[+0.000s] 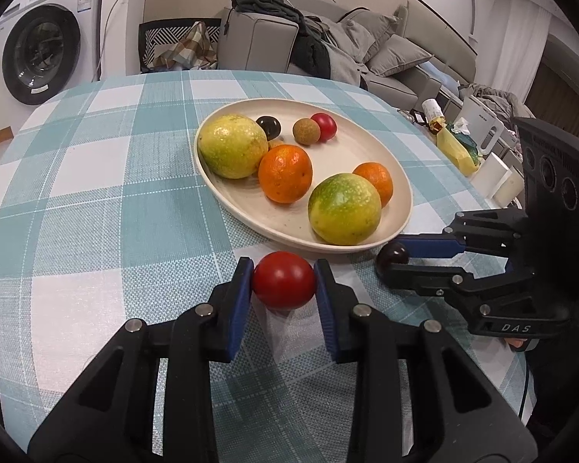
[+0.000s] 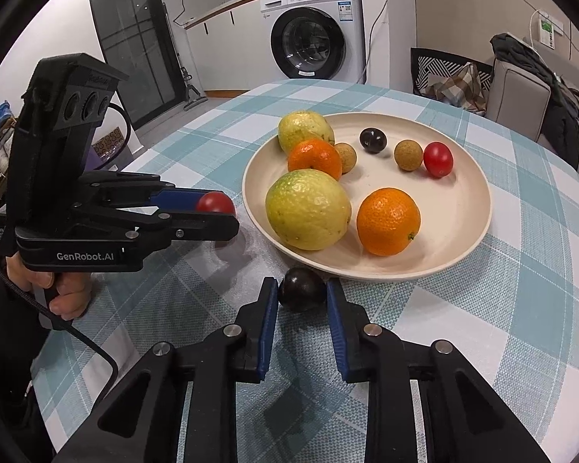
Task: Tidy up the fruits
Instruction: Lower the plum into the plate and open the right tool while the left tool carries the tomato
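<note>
A cream plate (image 1: 399, 177) (image 2: 478, 193) on the checked tablecloth holds several fruits: two yellow-green ones (image 1: 231, 146) (image 2: 308, 210), two oranges (image 1: 285, 173) (image 2: 388, 222), brown longans, a dark plum (image 2: 372, 140) and a red tomato (image 2: 438, 159). My left gripper (image 1: 283, 283) (image 2: 227, 212) is shut on a red tomato (image 1: 283, 285) (image 2: 214, 203), just above the cloth in front of the plate. My right gripper (image 2: 302, 289) (image 1: 386, 260) is shut on a dark plum (image 2: 301, 288) (image 1: 393, 255) close to the plate's near rim.
The round table (image 1: 77, 193) has a teal and white checked cloth. Behind it stand a washing machine (image 2: 312, 31), a chair with a checked bag (image 2: 455, 77) and a grey sofa with clothes (image 1: 289, 34). Bottles and bags (image 1: 455, 146) sit off the table's right edge.
</note>
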A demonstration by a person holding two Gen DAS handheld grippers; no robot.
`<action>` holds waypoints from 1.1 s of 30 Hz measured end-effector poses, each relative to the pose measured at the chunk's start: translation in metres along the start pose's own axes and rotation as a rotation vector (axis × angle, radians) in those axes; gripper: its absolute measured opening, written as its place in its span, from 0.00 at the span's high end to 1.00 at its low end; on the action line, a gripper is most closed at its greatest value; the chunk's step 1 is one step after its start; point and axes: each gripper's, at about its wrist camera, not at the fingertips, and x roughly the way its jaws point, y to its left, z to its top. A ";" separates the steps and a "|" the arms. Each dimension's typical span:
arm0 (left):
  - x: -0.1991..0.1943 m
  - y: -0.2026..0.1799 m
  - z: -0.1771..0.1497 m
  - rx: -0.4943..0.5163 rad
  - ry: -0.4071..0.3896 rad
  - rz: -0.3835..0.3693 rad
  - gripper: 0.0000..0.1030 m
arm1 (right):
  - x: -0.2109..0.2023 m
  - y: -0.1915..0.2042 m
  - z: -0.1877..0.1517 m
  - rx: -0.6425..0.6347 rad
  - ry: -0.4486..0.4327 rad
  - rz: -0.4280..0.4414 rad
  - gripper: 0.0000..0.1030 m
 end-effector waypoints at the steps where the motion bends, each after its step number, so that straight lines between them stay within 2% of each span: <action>1: -0.002 0.000 0.001 0.000 -0.012 -0.003 0.72 | -0.001 0.000 0.000 0.002 -0.005 0.008 0.75; 9: -0.018 0.001 0.004 -0.011 -0.082 -0.022 0.72 | -0.013 0.006 0.002 -0.005 -0.061 0.064 0.75; 13: -0.025 0.003 0.006 -0.026 -0.116 -0.021 0.72 | -0.027 0.004 0.005 0.011 -0.133 0.073 0.75; 15: -0.027 0.004 0.007 -0.036 -0.134 -0.019 0.72 | -0.036 0.000 0.006 0.033 -0.186 0.055 0.75; 18: -0.031 -0.001 0.009 -0.018 -0.165 0.027 0.72 | -0.048 -0.008 0.009 0.071 -0.248 0.008 0.75; 21: -0.035 -0.004 0.011 -0.027 -0.189 0.008 0.72 | -0.055 -0.019 0.011 0.115 -0.298 -0.050 0.75; 23: -0.036 -0.009 0.014 -0.016 -0.210 0.022 0.72 | -0.059 -0.026 0.011 0.143 -0.329 -0.094 0.75; 26: -0.035 -0.012 0.019 -0.015 -0.225 0.029 0.72 | -0.060 -0.035 0.013 0.185 -0.350 -0.126 0.75; 33: -0.021 -0.014 0.039 0.000 -0.236 0.069 0.72 | -0.058 -0.047 0.013 0.228 -0.333 -0.159 0.75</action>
